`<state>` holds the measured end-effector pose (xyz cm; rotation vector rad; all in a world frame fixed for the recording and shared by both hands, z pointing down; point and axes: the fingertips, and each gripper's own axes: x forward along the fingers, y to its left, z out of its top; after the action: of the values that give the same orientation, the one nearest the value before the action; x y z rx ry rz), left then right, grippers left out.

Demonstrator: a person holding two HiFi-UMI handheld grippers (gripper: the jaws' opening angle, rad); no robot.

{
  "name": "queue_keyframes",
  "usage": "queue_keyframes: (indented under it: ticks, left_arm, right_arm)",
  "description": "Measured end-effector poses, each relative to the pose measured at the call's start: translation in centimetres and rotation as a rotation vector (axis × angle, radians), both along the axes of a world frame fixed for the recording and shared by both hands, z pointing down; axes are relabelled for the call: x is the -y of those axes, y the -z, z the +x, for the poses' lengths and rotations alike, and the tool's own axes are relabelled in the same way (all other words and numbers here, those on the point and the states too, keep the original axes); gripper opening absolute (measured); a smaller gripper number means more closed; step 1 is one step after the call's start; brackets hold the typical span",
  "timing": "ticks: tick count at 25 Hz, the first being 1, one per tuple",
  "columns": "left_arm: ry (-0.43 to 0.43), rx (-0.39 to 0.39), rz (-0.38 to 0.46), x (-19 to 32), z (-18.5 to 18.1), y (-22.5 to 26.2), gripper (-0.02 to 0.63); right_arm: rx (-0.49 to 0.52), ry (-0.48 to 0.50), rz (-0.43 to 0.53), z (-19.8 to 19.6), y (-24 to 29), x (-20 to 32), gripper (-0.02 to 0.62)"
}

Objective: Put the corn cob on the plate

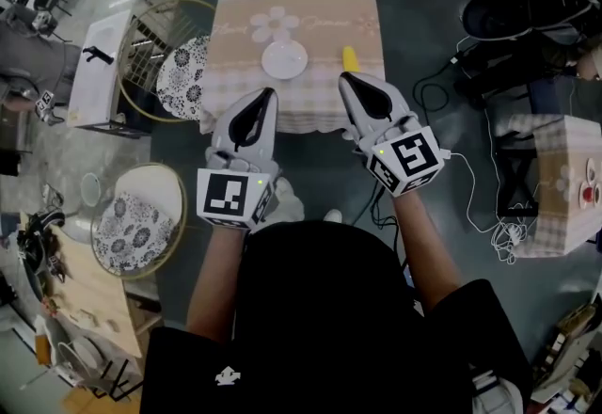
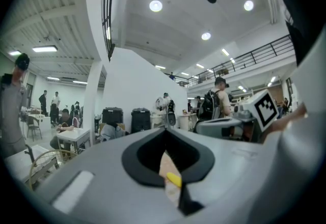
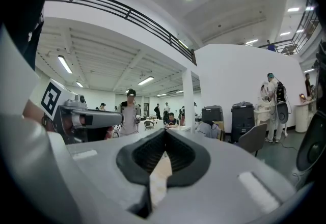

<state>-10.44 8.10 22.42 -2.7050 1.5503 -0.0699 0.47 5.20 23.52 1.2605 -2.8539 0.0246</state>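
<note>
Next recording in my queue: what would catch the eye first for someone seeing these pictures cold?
Two grey tools with marker cubes dominate the middle of the head view. The left tool and right tool are both shut and empty, held side by side and pointing at a small cloth-covered table. On the table, a white plate sits near the centre, with the yellow corn cob lying apart to its right.

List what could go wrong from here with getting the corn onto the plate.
1. The right gripper is shut and nearest the corn cob; if it arrives unopened, it may push the cob instead of gripping it.
2. The cob lies toward the right edge of the table, so a nudge might roll it off.
3. The plate looks small; a cob set off-centre could roll out.
</note>
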Motion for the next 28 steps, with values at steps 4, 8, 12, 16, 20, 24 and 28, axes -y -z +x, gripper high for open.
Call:
queue_keyframes:
  ticks: [4, 8, 12, 16, 20, 24, 28]
  left_arm:
    - [-0.013, -0.005, -0.003, 1.7, -0.8, -0.1, 0.006]
    - [-0.021, -0.021, -0.008, 3.2, -1.8, -0.1, 0.006]
    - [-0.031, -0.03, -0.016, 4.4, -2.8, -0.4, 0.006]
    - [-0.044, -0.043, -0.024, 5.7, -4.1, -0.8, 0.006]
    - [-0.057, -0.058, -0.039, 6.7, -5.2, -1.2, 0.006]
    - [-0.074, -0.069, -0.055, 7.2, -6.2, -1.6, 0.006]
    - [-0.082, -0.081, -0.063, 7.9, -7.1, -2.0, 0.006]
  right_arm:
    - [0.0, -0.022, -0.005, -0.6, -0.1, 1.5, 0.002]
    - [-0.005, -0.038, -0.01, -1.2, -0.1, 2.8, 0.002]
    - [-0.012, -0.058, -0.017, -2.0, -0.4, 3.9, 0.002]
    - [-0.019, -0.078, -0.026, -2.9, -0.6, 5.0, 0.002]
    - [-0.032, -0.105, -0.038, -3.5, -0.9, 5.7, 0.002]
    - [-0.042, -0.131, -0.055, -4.1, -1.2, 5.8, 0.002]
    - [-0.061, -0.151, -0.07, -4.5, -1.8, 6.0, 0.002]
